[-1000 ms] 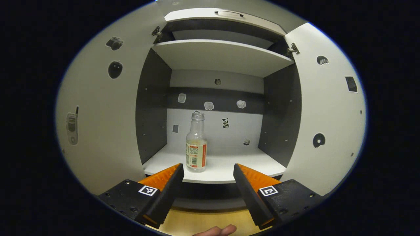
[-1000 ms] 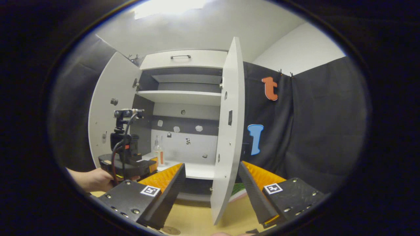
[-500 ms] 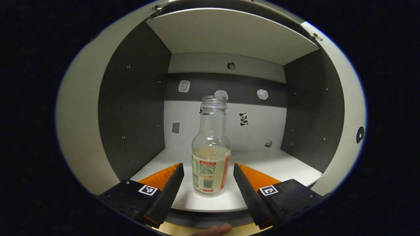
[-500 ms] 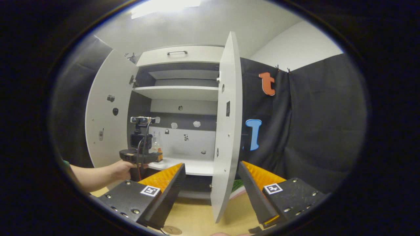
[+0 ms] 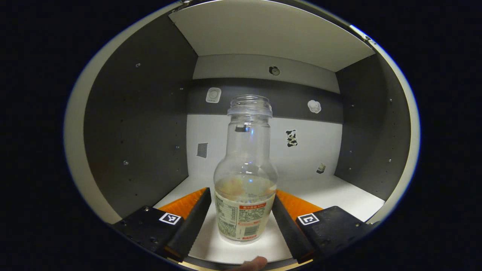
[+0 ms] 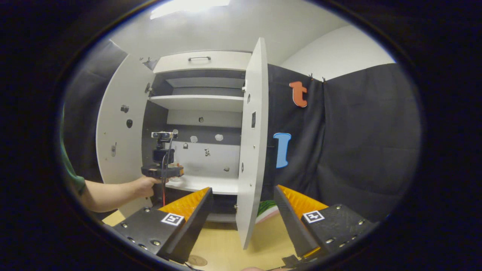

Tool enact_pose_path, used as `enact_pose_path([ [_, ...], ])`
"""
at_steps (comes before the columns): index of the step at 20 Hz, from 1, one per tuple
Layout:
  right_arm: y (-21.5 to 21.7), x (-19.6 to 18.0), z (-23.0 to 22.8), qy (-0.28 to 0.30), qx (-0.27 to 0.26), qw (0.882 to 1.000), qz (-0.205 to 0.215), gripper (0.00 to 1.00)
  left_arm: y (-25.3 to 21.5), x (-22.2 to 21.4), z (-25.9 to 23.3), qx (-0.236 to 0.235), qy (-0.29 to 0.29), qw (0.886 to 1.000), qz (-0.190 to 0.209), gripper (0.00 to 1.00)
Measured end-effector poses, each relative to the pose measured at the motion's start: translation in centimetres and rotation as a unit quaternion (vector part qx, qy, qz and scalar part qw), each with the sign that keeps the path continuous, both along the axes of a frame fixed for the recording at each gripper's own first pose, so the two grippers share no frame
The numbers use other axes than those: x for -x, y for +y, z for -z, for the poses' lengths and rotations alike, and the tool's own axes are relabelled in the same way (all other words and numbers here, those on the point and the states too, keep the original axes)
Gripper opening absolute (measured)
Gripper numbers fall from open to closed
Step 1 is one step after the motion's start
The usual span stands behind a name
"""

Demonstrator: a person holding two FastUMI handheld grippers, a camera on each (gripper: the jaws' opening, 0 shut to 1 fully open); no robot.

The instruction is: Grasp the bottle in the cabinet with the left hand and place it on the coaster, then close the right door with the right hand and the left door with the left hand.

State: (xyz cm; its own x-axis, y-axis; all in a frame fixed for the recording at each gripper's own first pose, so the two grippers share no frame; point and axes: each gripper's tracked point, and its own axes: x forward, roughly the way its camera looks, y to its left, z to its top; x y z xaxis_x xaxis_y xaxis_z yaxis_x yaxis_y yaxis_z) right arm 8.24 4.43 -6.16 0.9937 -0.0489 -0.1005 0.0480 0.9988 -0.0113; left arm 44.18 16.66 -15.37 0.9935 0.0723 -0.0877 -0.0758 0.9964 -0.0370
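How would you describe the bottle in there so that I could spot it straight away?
Look into the open white cabinet with dark grey side walls, at its lower white shelf. Near the front edge stands an upright clear glass bottle with a paper label and no cap, between the fingers of the left hand-held gripper. Everything else there is flat stickers.

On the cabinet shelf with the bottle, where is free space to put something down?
Bare shelf lies right of the bottle, up to the right side wall. The front middle is crowded: the left gripper straddles the bottle there.
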Motion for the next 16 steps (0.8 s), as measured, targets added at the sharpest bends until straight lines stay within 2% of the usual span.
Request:
enact_pose_path([
  [1,-0.3,0.3,0.1,0.003,0.001,1.000,0.004,0.99,-0.4,-0.7,0.0,-0.010,0.004,1.000,0.018,0.95],
  [2,-0.5,0.6,0.1,0.004,0.003,1.000,0.006,0.99,-0.1,-0.6,0.2,-0.010,0.010,1.000,0.021,0.83],
  [3,-0.6,1.0,0.1,0.005,0.004,1.000,0.007,0.99,-0.1,-0.3,0.1,-0.005,0.012,1.000,0.020,0.81],
  [6,-0.9,1.8,0.3,0.007,0.008,1.000,0.005,0.99,0.0,0.8,-0.6,0.022,0.014,1.000,0.014,0.80],
  [10,-1.3,2.9,0.2,0.010,0.001,1.000,0.003,0.99,-0.5,3.7,-3.1,0.021,-0.002,1.000,0.019,0.80],
  [16,-1.9,5.4,-0.8,-0.003,-0.008,1.000,-0.003,0.99,-2.0,10.5,-6.8,0.045,-0.021,0.998,0.027,0.80],
])
